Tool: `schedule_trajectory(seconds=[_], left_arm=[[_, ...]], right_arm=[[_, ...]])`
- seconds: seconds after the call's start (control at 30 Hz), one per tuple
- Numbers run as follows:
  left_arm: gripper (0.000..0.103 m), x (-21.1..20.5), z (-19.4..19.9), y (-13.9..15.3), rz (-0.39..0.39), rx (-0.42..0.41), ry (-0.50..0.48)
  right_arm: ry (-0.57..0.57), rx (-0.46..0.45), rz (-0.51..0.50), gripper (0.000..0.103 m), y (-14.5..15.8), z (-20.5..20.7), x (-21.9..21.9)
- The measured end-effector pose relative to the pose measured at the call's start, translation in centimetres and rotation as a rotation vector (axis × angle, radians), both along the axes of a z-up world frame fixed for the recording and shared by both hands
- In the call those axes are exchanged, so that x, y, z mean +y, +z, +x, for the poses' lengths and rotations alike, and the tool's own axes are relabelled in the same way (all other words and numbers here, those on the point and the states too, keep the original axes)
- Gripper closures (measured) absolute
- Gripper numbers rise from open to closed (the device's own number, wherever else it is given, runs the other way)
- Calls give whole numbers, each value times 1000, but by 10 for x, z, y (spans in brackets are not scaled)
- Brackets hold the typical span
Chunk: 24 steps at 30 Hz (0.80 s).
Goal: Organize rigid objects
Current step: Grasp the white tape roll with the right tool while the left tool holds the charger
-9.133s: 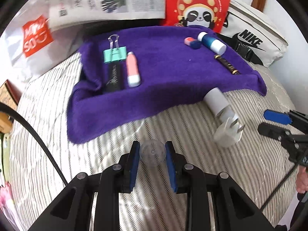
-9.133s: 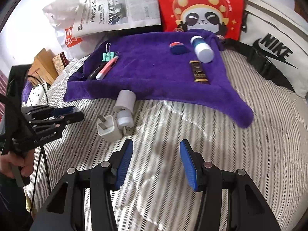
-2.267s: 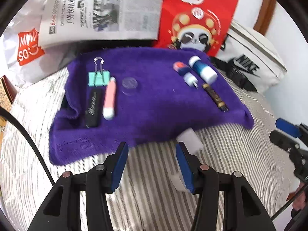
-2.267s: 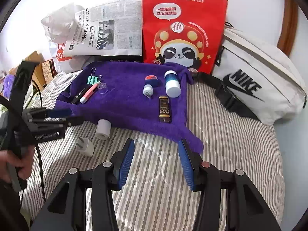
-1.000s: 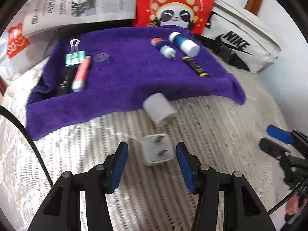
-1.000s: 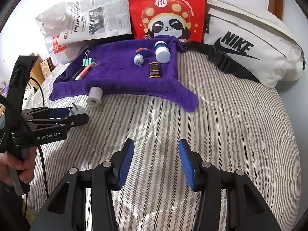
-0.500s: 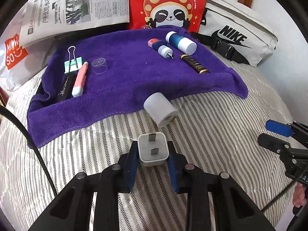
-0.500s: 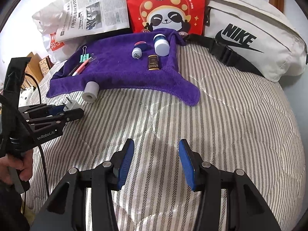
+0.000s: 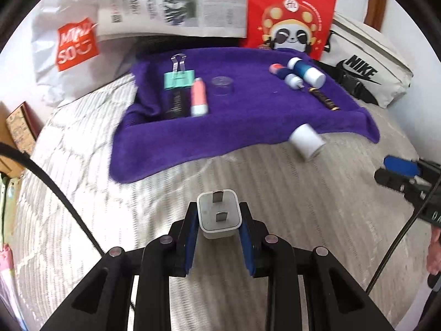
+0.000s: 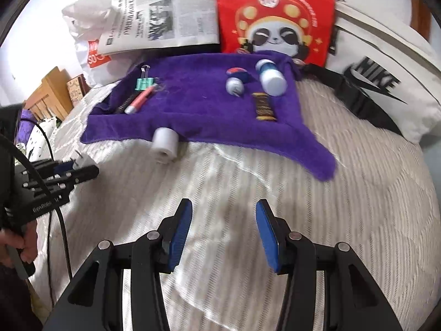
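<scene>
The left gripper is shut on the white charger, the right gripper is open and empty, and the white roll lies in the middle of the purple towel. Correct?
Not quite. The roll lies on the bedspread at the towel's near edge, as the left wrist view shows. The left gripper does hold the charger, and the right gripper is open and empty.

Motion blur smears the purple towel and bed; print on the newspaper is unreadable. The white charger has its sides hidden by the left gripper pads, and in the right wrist view it barely shows. The right gripper is cut by the frame edge.
</scene>
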<state>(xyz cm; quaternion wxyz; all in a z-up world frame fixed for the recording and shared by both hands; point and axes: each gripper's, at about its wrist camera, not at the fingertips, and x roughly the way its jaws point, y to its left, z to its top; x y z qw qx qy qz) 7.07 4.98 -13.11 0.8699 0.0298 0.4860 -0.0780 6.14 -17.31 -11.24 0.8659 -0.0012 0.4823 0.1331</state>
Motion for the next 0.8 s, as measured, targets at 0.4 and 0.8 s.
schedule_trajectory(seconds=[0.4,0.8], left_arm=[[76,32,-10,1,-11,0,48],[76,34,-13,0,-58,9,43]], right_arm=[[65,-63,-4,55,9,29,57],[79,-14,-27,55,-20,55,80]])
